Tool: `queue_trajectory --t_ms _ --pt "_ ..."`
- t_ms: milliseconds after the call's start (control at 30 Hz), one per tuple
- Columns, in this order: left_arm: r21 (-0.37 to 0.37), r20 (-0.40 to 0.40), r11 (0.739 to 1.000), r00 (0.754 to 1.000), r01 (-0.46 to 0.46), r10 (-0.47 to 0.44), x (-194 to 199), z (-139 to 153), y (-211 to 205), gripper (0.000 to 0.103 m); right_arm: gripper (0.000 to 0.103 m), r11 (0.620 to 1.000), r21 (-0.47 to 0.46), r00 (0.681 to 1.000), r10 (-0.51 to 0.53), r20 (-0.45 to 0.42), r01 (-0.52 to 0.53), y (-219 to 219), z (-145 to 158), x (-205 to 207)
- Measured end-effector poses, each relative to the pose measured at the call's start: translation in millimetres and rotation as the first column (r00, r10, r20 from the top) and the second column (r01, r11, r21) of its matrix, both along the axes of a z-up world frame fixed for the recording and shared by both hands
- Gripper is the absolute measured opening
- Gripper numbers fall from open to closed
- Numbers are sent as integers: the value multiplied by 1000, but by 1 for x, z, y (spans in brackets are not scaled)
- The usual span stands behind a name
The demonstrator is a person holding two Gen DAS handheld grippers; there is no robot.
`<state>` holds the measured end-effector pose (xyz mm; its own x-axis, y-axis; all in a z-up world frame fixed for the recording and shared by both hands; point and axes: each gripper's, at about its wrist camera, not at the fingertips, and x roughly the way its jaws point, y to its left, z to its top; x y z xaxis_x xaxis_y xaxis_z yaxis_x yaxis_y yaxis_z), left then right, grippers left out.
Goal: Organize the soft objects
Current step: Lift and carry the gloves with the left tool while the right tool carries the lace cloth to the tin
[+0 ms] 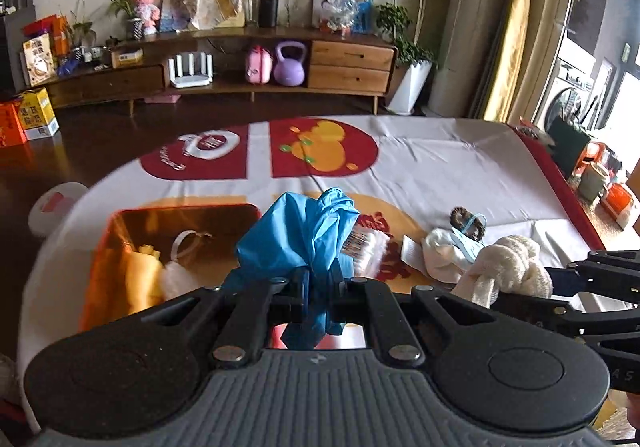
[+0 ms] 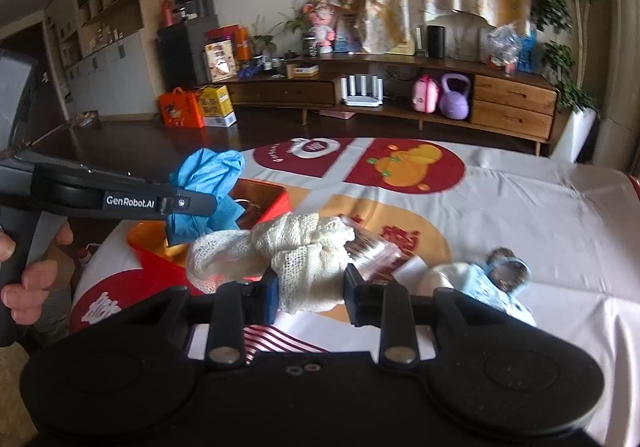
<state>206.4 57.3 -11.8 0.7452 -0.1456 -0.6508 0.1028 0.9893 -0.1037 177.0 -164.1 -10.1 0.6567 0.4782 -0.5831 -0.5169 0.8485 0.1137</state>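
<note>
My left gripper (image 1: 318,287) is shut on a blue rubber glove (image 1: 304,235) and holds it above the table, just right of the orange box (image 1: 100,259). The glove also shows in the right wrist view (image 2: 208,187). My right gripper (image 2: 310,291) is shut on a knotted cream mesh cloth (image 2: 296,247), held above the table; the cloth shows at the right in the left wrist view (image 1: 508,267). The orange box (image 2: 276,203) holds a yellow cloth (image 1: 142,279) and a white soft item (image 1: 176,279).
On the printed tablecloth (image 1: 440,167) lie a clear packet with dark contents (image 1: 368,247), a white and light-blue soft toy (image 1: 452,251) and a brown item with a blue strap (image 1: 468,223). A wooden cabinet (image 1: 352,67) stands beyond the table.
</note>
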Motion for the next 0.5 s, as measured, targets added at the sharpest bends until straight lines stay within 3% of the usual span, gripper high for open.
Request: queue_trajectory --t_ms 500 --pt "36 -7 995 995 -94 95 -10 8 85 8 30 991 -55 992 126 2 -125 93 12 18"
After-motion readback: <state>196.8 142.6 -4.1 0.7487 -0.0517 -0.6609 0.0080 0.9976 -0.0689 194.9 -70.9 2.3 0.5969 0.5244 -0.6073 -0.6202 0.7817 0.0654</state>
